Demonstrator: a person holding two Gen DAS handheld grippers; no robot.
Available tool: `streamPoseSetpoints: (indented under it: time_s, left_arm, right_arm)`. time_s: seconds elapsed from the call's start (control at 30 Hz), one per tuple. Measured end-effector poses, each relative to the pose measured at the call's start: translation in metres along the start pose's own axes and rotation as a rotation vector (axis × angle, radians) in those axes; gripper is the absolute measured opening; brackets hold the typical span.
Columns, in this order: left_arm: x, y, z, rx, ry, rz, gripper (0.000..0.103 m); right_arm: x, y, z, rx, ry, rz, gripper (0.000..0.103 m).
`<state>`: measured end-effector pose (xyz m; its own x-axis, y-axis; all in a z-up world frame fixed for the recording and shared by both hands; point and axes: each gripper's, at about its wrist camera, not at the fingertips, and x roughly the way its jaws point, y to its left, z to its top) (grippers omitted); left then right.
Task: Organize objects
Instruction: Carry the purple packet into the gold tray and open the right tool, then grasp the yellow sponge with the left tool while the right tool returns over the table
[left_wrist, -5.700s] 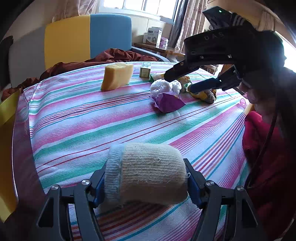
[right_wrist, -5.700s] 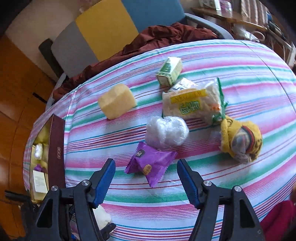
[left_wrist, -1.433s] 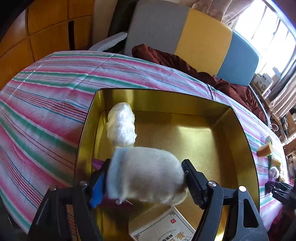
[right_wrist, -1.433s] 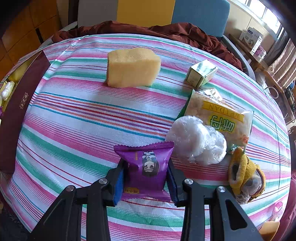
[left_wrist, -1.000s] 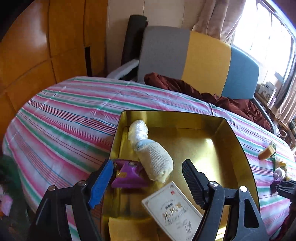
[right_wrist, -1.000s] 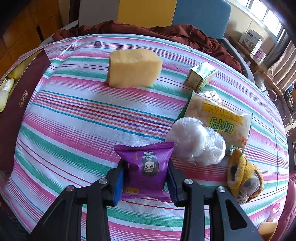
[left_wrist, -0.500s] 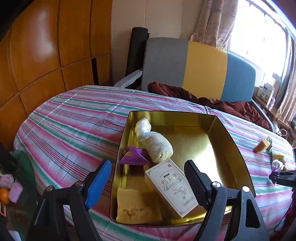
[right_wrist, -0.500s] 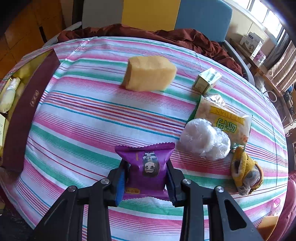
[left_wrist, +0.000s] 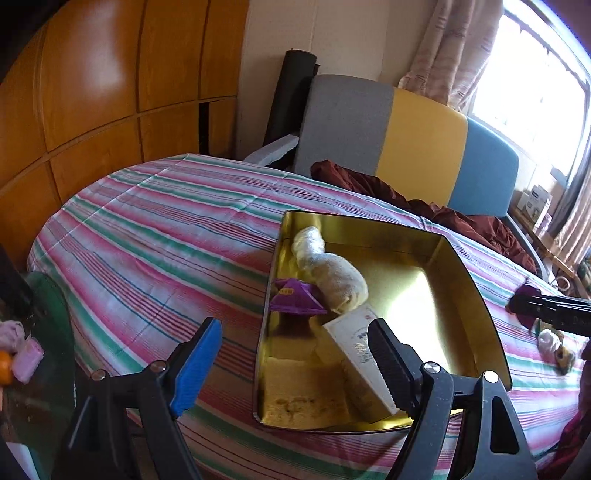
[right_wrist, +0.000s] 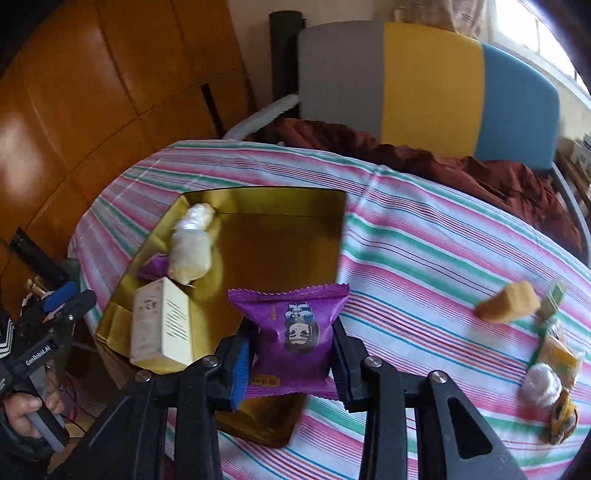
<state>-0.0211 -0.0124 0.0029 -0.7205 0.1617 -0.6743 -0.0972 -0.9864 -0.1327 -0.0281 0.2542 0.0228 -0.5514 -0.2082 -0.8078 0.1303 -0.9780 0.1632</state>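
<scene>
A: Packet (right_wrist: 295, 328), purple: pinched between the pads of the right hand-held gripper (right_wrist: 291, 354), lower centre of the right wrist view, hanging over the near corner of the gold tin (right_wrist: 266, 206).

B: Tin contents?

A: Sock roll (left_wrist: 338, 278), second purple packet (left_wrist: 295, 297), white box (left_wrist: 360, 354), sponge (left_wrist: 303, 391), all crowded along its left side in the left wrist view. Right half bare.

B: Left hand-held gripper (left_wrist: 295, 354)?

A: Spread, nothing between the pads, low in the frame by the tin's near left edge.

B: Risks?

A: Packet is slick and puffy; a loose pinch could let it slide out early onto the striped table (right_wrist: 424, 258). Released over the rim, it may tip outside. The two grippers sit near each other and could knock.
</scene>
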Motion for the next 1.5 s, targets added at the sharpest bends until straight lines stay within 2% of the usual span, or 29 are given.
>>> streamPoseSetpoints:
  time_s: [0.13, 0.3, 0.33, 0.4, 0.47, 0.73, 1.03, 1.27, 1.5]
  left_arm:
    - [0.0, 0.021, -0.001, -0.051, 0.003, 0.016, 0.082]
    - [0.001, 0.038, -0.002, -0.09, 0.008, 0.028, 0.082]
    - [0.002, 0.039, -0.003, -0.093, 0.01, 0.027, 0.082]
    - [0.004, 0.041, -0.004, -0.097, 0.014, 0.027, 0.083]
    - [0.006, 0.041, -0.005, -0.097, 0.021, 0.026, 0.084]
    - [0.007, 0.034, -0.009, -0.082, 0.028, 0.023, 0.084]
    - [-0.003, 0.006, -0.003, -0.015, 0.014, -0.005, 0.084]
    - [-0.009, -0.028, 0.001, 0.061, 0.005, -0.034, 0.087]
    - [-0.008, -0.065, -0.001, 0.147, 0.021, -0.08, 0.087]
  right_arm:
    - [0.05, 0.037, 0.019, -0.031, 0.085, 0.042, 0.037]
    - [0.117, 0.054, 0.029, 0.032, 0.197, 0.055, 0.039]
    - [0.124, 0.056, 0.03, 0.052, 0.205, 0.078, 0.04]
    - [0.136, 0.061, 0.03, 0.069, 0.225, 0.129, 0.047]
    - [0.138, 0.066, 0.028, 0.067, 0.227, 0.129, 0.049]
    - [0.102, 0.051, 0.025, 0.096, 0.138, 0.13, 0.049]
    - [0.047, 0.022, 0.008, 0.094, 0.022, 0.071, 0.049]
    - [0.007, -0.027, -0.007, 0.157, -0.043, 0.002, 0.049]
    - [-0.023, -0.092, -0.024, 0.244, -0.072, -0.1, 0.049]
